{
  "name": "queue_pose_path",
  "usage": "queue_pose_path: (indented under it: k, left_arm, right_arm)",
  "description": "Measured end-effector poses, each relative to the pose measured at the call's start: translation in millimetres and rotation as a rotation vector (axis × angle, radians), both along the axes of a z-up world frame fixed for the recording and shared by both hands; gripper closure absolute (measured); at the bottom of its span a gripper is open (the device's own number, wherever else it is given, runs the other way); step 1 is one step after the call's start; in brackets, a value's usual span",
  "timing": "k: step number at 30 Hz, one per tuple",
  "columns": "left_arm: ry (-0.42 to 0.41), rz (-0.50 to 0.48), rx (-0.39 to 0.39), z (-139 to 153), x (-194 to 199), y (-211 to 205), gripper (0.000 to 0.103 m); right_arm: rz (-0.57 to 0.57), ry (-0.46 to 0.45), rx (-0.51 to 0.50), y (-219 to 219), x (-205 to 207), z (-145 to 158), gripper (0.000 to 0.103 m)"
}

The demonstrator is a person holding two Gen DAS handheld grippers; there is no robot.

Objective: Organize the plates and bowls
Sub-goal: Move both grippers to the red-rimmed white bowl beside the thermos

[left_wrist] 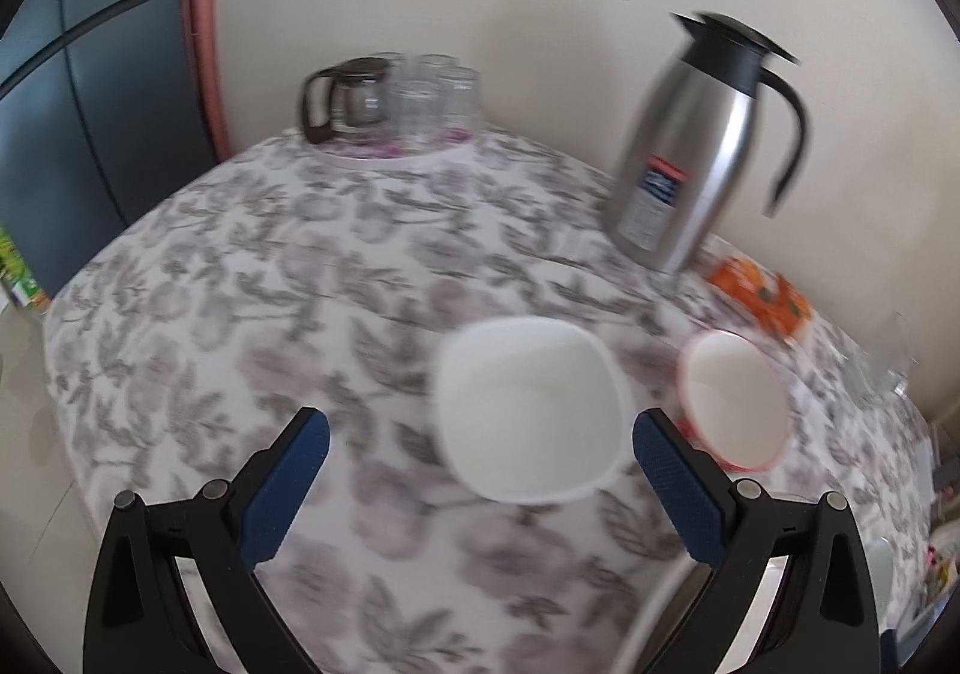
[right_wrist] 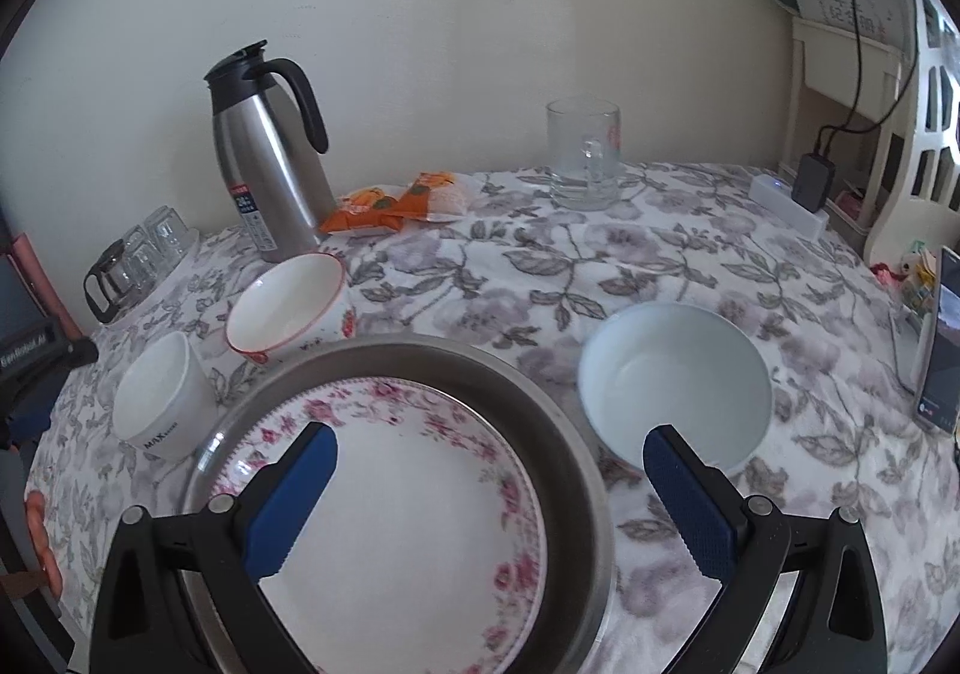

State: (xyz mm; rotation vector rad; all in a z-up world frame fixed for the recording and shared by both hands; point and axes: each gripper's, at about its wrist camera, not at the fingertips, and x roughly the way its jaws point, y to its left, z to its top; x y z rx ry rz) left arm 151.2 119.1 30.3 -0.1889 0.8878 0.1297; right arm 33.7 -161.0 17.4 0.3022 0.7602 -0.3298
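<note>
The left gripper [left_wrist: 480, 434] was wide open and held nothing. It hung over the flowery tablecloth [left_wrist: 240, 284]. A white bowl [left_wrist: 528, 410] sat on the cloth between its blue fingers [left_wrist: 288, 494], a bit past the tips. Just beside that bowl was a red-rimmed bowl [left_wrist: 735, 398]. Behind them stood a steel jug [left_wrist: 690, 146] with a black handle, and an orange snack packet [left_wrist: 762, 296] lay near it. Far back were a glass coffee pot [left_wrist: 348, 98] and some glasses [left_wrist: 435, 92].

The right gripper [right_wrist: 489, 446] was wide open too, with nothing in it. It hung over a flowered plate [right_wrist: 420, 524] that lay inside a metal pan [right_wrist: 576, 446]. A pale blue bowl [right_wrist: 675, 380] sat just beside the pan. A glass mug [right_wrist: 585, 155] stood far back by the wall.
</note>
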Motion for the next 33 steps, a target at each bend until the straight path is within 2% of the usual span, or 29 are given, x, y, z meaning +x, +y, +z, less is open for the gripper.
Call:
queue_pose_path:
  k: [2,8,15,17,20,22,27,30,33]
  left_arm:
    - [0.005,0.032,-0.005,-3.1,1.9,16.2,0.002]
    - [0.04,0.12,-0.11,-18.6,6.7,63.1,0.002]
    - [0.021,0.127,-0.154,-20.2,11.9,82.1,0.002]
    - [0.047,0.13,-0.169,-24.6,15.1,85.9,0.002]
    - [0.099,0.123,-0.244,-36.0,21.2,92.6,0.002]
    - [0.109,0.122,-0.284,-41.0,22.8,94.1,0.002]
    - [0.111,0.083,-0.328,-41.4,29.5,83.5,0.002]
    - [0.104,0.034,-0.372,-40.5,35.6,68.7,0.002]
    - [0.113,-0.034,-0.357,-40.7,42.6,46.2,0.002]
  right_arm:
    - [0.013,-0.005,0.001,5.8,6.5,4.4,0.0]
    - [0.056,0.009,-0.001,25.6,29.0,10.8,0.0]
    - [0.161,-0.009,0.058,58.5,59.6,17.4,0.0]
    - [0.183,-0.008,0.066,68.1,69.0,17.7,0.0]
    - [0.209,0.011,0.063,82.7,84.7,16.2,0.0]
    - [0.211,0.021,0.055,87.7,93.9,14.1,0.0]
    - [0.16,0.063,0.081,75.3,114.8,5.5,0.001]
    - [0.123,0.087,0.102,62.6,123.0,0.4,0.008]
    - [0.106,0.107,0.112,53.1,129.9,-4.8,0.013]
